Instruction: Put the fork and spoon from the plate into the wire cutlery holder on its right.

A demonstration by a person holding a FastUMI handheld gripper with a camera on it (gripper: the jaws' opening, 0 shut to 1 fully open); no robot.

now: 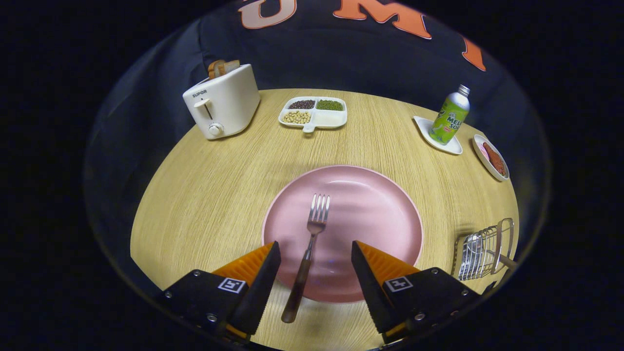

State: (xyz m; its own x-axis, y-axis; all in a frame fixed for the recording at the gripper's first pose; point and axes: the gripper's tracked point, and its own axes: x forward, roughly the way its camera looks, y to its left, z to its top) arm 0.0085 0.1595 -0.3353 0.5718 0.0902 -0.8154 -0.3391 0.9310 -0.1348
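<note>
At ten o'clock a white toaster (pixel 223 103) held bread slices, partly sunk in its slots. At twelve o'clock sat a divided dish (pixel 313 114) of beans. The pink plate (pixel 370 214) lay mid-counter (pixel 204 195), carrying the fork (pixel 308 246), tines toward twelve o'clock, its dark handle overhanging the rim. The hand-held gripper (pixel 316 265) stood spread wide, a finger either side of that handle, touching nothing. At two o'clock a green bottle (pixel 450 117) stood on a saucer (pixel 438 137); beside it a small dish (pixel 491 157) was hard to make out. The wire cutlery holder (pixel 482 249) at four o'clock was cut off, its contents unclear.
</note>
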